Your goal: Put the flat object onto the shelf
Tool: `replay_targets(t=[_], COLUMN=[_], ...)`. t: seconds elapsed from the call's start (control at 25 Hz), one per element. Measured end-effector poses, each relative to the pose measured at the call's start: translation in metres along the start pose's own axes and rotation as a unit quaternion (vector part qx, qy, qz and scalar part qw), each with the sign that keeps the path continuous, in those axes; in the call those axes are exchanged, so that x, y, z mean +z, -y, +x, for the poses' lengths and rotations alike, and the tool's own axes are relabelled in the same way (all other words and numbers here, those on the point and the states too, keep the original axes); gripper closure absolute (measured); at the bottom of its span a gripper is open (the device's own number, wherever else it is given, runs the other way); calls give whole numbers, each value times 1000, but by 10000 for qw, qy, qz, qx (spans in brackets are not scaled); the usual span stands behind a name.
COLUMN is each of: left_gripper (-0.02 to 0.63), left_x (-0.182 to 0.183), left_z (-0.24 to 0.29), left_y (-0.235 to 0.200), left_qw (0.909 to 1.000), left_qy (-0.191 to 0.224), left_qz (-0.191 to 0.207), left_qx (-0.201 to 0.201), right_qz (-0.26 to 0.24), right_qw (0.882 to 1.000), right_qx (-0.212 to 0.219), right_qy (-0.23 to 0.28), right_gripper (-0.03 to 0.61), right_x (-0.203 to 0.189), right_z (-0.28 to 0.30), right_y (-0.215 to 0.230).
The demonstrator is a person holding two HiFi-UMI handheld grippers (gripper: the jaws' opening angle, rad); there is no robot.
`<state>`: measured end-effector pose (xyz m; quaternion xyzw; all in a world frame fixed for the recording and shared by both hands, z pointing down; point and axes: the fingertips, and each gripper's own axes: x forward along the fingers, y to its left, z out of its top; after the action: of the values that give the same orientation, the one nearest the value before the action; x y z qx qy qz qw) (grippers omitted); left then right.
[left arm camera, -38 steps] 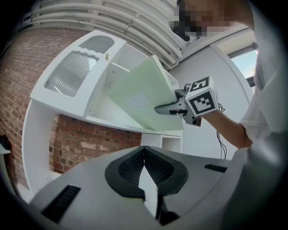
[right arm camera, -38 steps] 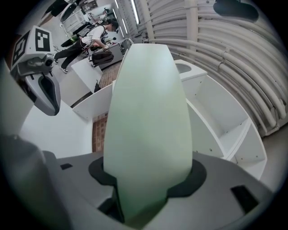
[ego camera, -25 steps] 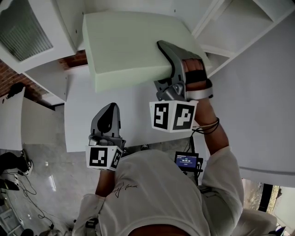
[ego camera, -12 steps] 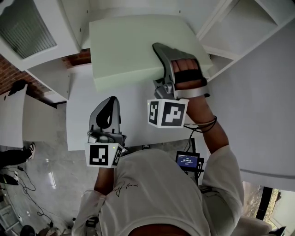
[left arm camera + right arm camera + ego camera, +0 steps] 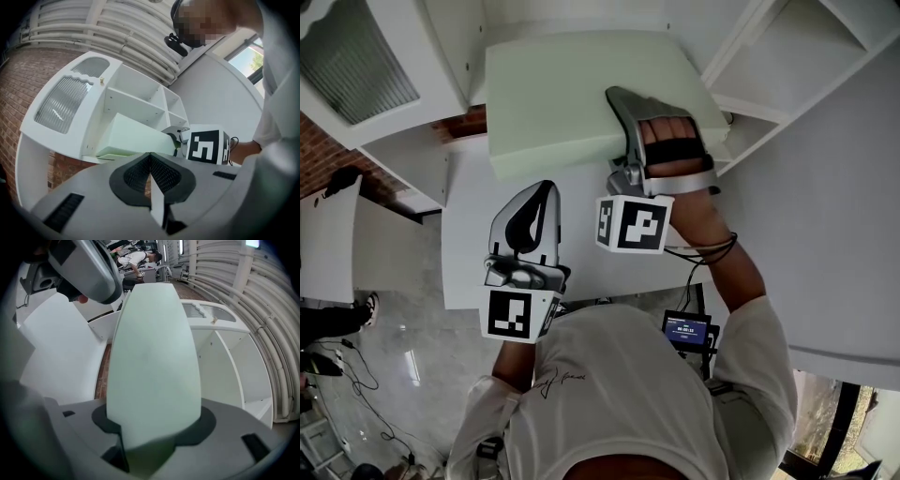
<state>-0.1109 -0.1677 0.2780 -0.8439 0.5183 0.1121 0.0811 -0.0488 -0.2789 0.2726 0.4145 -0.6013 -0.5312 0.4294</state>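
Right claw: pinches the near edge of the flat green pad.
Pad: reaches ahead of that claw, far end at the white shelf.
Left claw: pressed together, empty, beside.
Left to do: probably push in, let go.

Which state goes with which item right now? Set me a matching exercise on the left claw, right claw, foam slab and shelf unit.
Items:
1. left claw
2. right claw
3. foam slab
4. shelf unit

States:
A. white, open compartments
B. shut, holding nothing
C. pale green, gripped at one edge
D. shut on the foam slab

Pairs: 1-B, 2-D, 3-C, 4-A
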Motion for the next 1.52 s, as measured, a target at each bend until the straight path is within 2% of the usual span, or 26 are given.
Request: replay_targets(t=[0.16, 0.32, 0.52, 0.72, 0.92, 1.16, 1.52], left_gripper=[600, 600, 600, 600, 600, 600, 600], left_x=[5, 5, 5, -3, -5, -4, -3], left_z=[11, 22, 35, 48, 56, 59, 64], left_y=[2, 3, 6, 11, 16, 12, 2], left_qw=[9999, 9997, 9996, 9981, 9971, 9975, 9986], left_qy=[57, -80, -71, -296, -321, -314, -344], left_qz=[120, 165, -23, -304, -377, -357, -236], left_qx=[-84, -154, -257, -453, -579, -522, -339], right_qz=[-24, -56, -60, -140, -236, -263, -349], right_qw=[10000, 9999, 9999, 9998, 9993, 9978, 9950], right_qx=[-34, -80, -115, -172, -260, -401, -390], right_qy=[-16, -39, -47, 14, 160, 458, 856], right_gripper=[302, 299, 299, 299, 298, 291, 290], right_x=[-1, 1, 4, 3, 4, 10, 16], right_z=[7, 9, 15, 22, 24, 18, 6], right_y=[-2, -3, -5, -6, -7, -3, -2])
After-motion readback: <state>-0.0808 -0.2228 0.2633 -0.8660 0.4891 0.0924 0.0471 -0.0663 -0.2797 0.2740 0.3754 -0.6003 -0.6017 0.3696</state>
